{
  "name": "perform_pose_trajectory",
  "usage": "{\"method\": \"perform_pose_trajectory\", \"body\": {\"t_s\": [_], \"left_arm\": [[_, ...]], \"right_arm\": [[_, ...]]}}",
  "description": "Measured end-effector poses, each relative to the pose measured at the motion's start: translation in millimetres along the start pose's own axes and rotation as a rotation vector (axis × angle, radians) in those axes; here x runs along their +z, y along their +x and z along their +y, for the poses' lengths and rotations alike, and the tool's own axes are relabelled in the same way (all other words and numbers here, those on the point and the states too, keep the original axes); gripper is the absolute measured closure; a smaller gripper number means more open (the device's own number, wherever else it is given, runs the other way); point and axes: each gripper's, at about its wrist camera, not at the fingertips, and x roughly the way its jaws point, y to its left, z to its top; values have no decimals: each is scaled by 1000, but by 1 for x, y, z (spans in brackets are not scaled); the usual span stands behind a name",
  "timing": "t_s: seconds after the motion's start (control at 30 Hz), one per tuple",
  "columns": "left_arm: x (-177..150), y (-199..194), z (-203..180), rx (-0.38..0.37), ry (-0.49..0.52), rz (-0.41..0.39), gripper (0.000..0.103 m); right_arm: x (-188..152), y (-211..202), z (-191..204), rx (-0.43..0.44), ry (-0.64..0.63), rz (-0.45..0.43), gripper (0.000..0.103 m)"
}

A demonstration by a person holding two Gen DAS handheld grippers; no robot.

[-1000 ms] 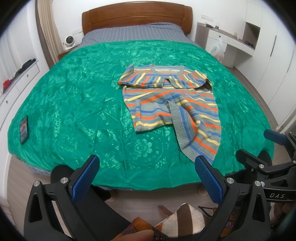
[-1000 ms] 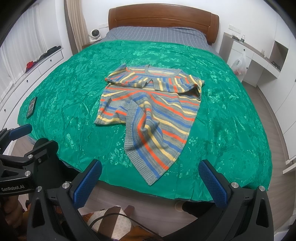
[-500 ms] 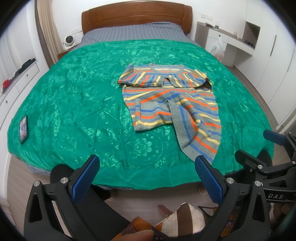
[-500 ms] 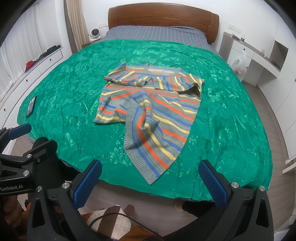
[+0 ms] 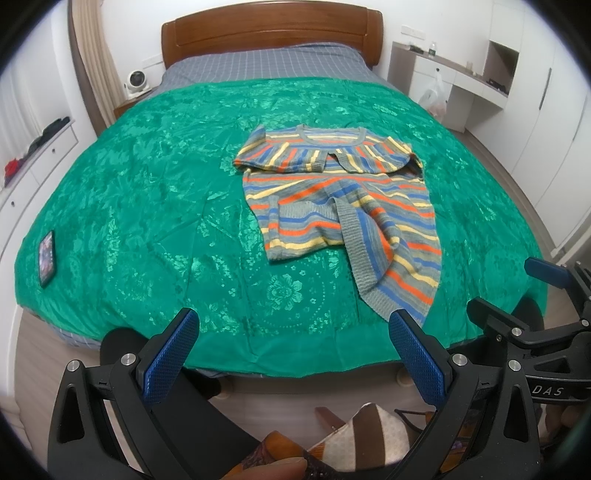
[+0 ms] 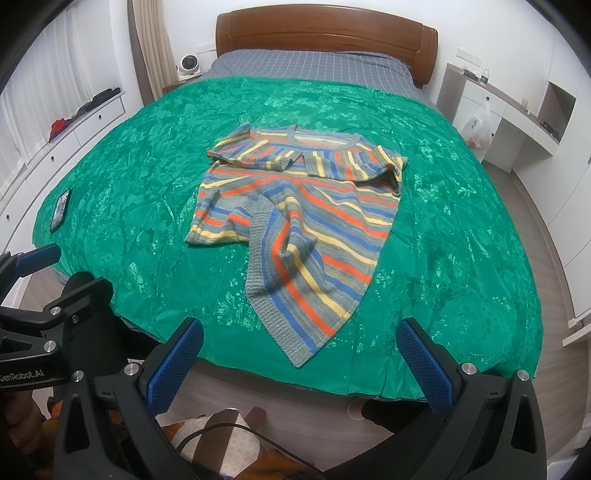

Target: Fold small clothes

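A small striped sweater [image 5: 343,199] in grey, blue, orange and yellow lies on the green bedspread [image 5: 147,206], collar toward the headboard, sleeves folded across the chest, the hem rumpled with one corner pointing at the foot of the bed. It also shows in the right wrist view [image 6: 299,218]. My left gripper [image 5: 291,350] is open and empty, held off the foot of the bed, short of the sweater. My right gripper [image 6: 299,362] is open and empty, just short of the sweater's near corner.
A phone [image 5: 47,257] lies at the bed's left edge. The wooden headboard [image 5: 269,33] is at the far end. White drawers [image 6: 62,136] line the left wall, a desk [image 6: 509,107] and wardrobes the right. Wood floor lies below the grippers.
Both grippers have drifted slightly forward toward the bed; the sweater sits a little lower in both views. Both stay open and the sweater has not moved.
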Motion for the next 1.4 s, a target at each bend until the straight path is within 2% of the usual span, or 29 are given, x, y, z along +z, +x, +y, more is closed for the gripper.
{"method": "perform_pose_trajectory", "body": {"t_s": [1.2, 1.3, 1.4], "left_arm": [[2, 4, 3, -11, 6, 18, 0], [3, 8, 20, -2, -19, 21, 0], [3, 26, 61, -22, -132, 69, 0]], "right_arm": [[-2, 5, 2, 1, -2, 12, 0], [-2, 3, -6, 15, 11, -9, 0], [-6, 8, -46, -25, 102, -13, 0]]}}
